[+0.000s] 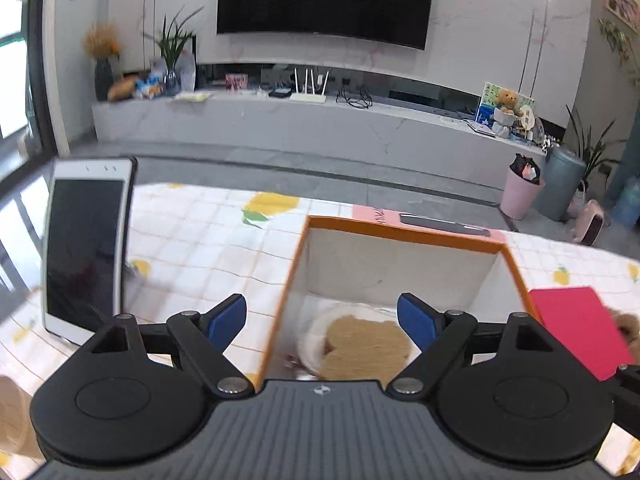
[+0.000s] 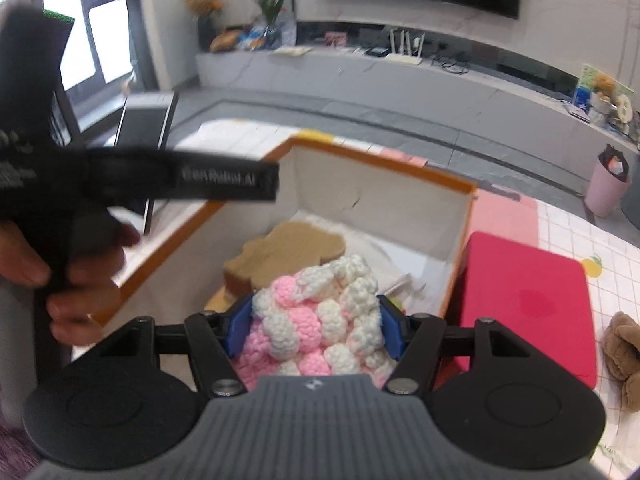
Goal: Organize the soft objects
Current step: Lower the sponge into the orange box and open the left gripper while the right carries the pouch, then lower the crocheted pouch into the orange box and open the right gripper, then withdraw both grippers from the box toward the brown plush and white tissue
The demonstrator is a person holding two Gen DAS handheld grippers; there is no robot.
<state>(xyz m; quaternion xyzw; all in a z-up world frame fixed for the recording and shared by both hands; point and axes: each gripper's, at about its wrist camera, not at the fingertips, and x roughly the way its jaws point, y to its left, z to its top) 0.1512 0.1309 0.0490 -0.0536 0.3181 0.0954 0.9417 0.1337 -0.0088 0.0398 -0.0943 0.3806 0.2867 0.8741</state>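
The right gripper [image 2: 316,330] is pinching a bumpy pink-and-white crocheted bundle [image 2: 320,320] over the near end of the orange-rimmed box [image 2: 440,186], where a flat tan plush piece [image 2: 296,250] is lying, long axis left to right. The left gripper [image 1: 322,320] is hanging spread and empty above the box.

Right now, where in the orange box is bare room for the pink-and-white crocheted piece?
Bare white floor along the orange-rimmed cardboard box far wall and right side, beyond the tan flat plush toy. Near-left is crowded. The right gripper holds the pink-and-white crocheted piece.
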